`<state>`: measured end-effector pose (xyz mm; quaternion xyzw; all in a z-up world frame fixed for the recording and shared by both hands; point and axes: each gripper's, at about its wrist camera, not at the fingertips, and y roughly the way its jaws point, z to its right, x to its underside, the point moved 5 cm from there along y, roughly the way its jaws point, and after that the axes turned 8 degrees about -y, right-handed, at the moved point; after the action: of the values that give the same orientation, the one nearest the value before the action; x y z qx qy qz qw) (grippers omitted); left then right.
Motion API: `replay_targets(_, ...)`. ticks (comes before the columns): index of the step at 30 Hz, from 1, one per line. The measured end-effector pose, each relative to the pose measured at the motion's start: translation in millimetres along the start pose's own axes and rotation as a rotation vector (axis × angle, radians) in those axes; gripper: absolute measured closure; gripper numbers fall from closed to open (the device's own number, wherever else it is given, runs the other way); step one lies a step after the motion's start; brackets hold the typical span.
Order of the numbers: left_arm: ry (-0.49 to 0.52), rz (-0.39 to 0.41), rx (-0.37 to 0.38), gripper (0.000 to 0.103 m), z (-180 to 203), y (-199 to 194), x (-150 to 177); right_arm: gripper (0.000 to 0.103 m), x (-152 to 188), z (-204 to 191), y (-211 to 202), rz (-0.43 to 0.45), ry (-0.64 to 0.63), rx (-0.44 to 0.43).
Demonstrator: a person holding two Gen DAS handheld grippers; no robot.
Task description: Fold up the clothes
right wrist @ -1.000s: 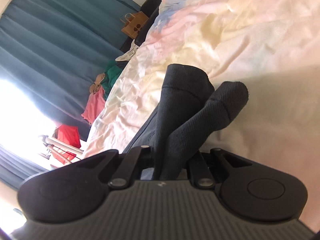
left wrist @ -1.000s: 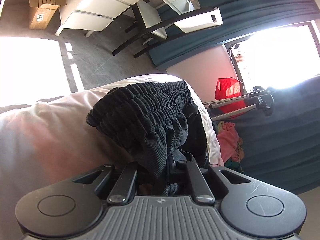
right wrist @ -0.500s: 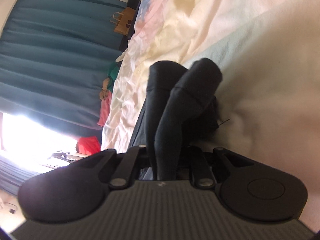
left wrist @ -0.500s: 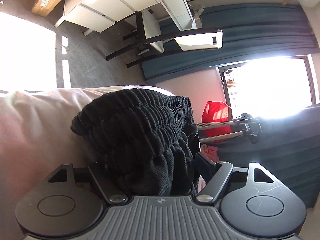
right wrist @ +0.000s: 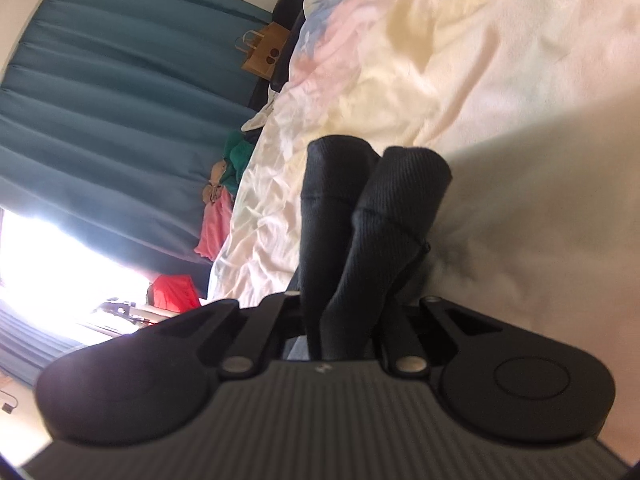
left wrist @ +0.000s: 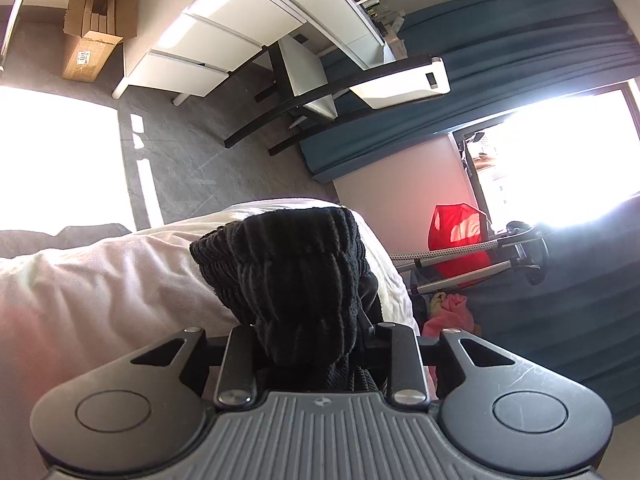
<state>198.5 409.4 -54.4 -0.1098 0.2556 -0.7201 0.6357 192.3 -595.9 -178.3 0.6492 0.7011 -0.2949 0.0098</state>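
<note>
Bedding (right wrist: 460, 80) fills most of the right wrist view: a pale, rumpled cover with faint pink and yellow patches, running up to the head of the bed. In the left wrist view the same pale cover (left wrist: 100, 292) ends at a corner of the bed, with grey floor (left wrist: 208, 168) beyond it. Blue curtains (right wrist: 120, 120) hang along the far side of the bed, bright window light below them. A white desk (left wrist: 248, 40) with drawers and a black-legged chair (left wrist: 320, 88) stand on the floor, an open cardboard box (left wrist: 92, 36) further off. A red bag (left wrist: 456, 240) sits beside the window, and a brown paper bag (right wrist: 264, 54) stands by the head of the bed.

The black garment (left wrist: 296, 276) lies at that corner of the bed, its ribbed, gathered waistband bunched up over the cover. The left gripper (left wrist: 316, 344) has this waistband between its jaws, which are closing on it; the fabric fills the gap and hides the pads. In the other view the garment (right wrist: 360, 232) shows two hemmed ends standing up side by side over the cover. The right gripper (right wrist: 344, 320) is clamped nearly fully closed on both of them.
</note>
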Motion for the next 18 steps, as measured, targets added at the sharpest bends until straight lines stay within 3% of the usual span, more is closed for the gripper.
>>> replay_targets(8,0.062,-0.065,-0.034,0.076,-3.3,-81.0,-3.8,0.094,-7.0,12.9,-50.2,0.002,0.004,0.029)
replay_targets(13,0.113,-0.115,-0.089,0.075,-51.9,-127.7,10.3,0.094,-1.4,42.2,-72.4,-0.060,0.002,0.063)
replay_targets(18,0.091,-0.131,-0.104,0.070,-101.7,-129.1,14.5,0.093,9.4,66.7,-74.5,-0.092,0.063,0.061)
